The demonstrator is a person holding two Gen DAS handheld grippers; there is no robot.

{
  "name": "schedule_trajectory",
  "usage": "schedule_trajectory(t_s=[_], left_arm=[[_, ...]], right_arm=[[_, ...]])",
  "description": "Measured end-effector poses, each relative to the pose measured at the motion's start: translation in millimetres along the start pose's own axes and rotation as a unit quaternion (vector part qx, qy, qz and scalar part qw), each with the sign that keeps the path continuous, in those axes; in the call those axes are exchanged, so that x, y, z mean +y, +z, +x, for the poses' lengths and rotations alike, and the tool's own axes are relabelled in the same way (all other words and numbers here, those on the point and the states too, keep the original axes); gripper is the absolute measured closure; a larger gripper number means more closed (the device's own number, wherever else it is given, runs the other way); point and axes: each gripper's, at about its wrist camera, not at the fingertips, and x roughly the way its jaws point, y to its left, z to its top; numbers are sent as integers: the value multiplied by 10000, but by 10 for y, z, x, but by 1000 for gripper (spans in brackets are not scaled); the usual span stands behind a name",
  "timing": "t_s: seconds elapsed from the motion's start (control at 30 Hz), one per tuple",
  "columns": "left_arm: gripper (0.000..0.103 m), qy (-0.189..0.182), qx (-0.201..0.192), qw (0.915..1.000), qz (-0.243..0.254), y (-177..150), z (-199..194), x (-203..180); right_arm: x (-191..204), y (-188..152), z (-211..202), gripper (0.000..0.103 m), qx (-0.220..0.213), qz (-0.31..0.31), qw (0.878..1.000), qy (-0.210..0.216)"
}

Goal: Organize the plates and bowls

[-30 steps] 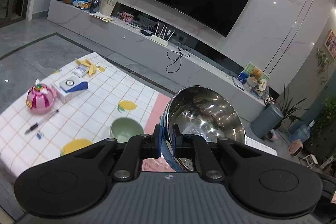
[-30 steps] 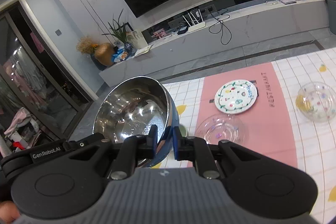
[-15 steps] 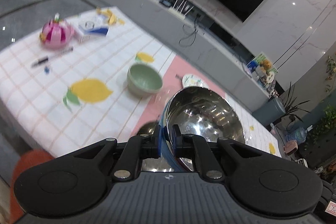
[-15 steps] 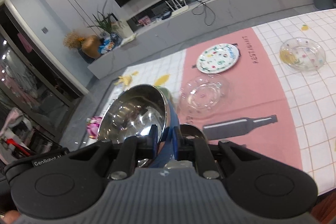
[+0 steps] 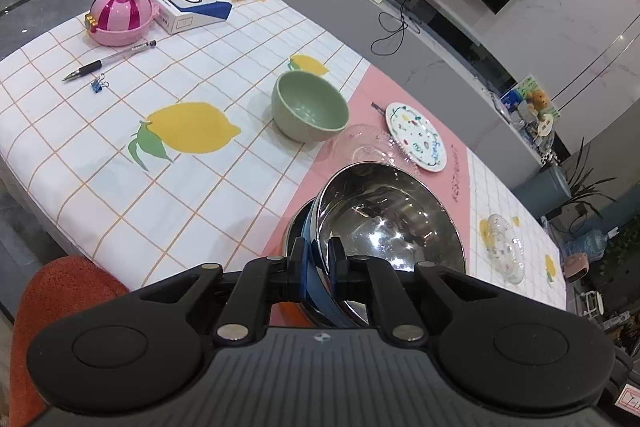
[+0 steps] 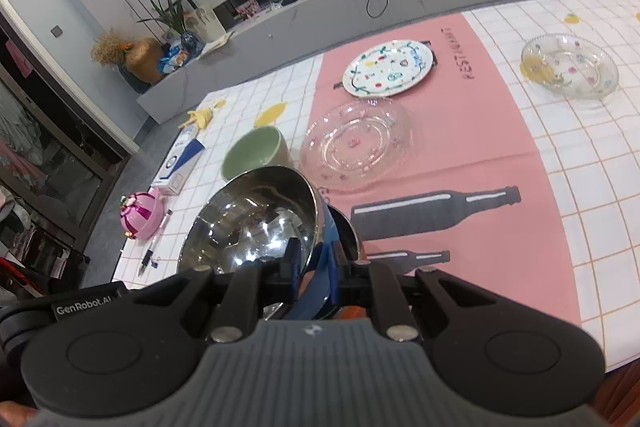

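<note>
Now lower, steel bowl [image 5: 384, 223] over table [image 5: 100, 163].

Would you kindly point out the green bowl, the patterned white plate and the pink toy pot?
green bowl [image 5: 310, 107], left wrist view, inner wall.
patterned white plate [image 6: 389, 67], right wrist view, centre of its face.
pink toy pot [image 5: 120, 13], left wrist view, striped lid.

Both wrist cameras look down from the table's near edge, close behind the steel bowl [image 5: 390, 223] [image 6: 256, 219], sharing the green bowl [image 5: 310, 111] [image 6: 256, 153] and painted plate [image 5: 416, 137] [image 6: 390, 67].
</note>
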Motion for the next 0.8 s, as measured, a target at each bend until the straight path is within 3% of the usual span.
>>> schedule_trajectory(t_s=[0.67, 0.8], left_arm=[[92, 309, 160, 9990, 285, -57, 172, -62], [87, 275, 171, 9990, 304, -63, 174, -69]], right_arm=[[-49, -52, 210, 90, 162, -90, 9997, -166], [-43, -48, 210, 87, 158, -125, 9997, -135]])
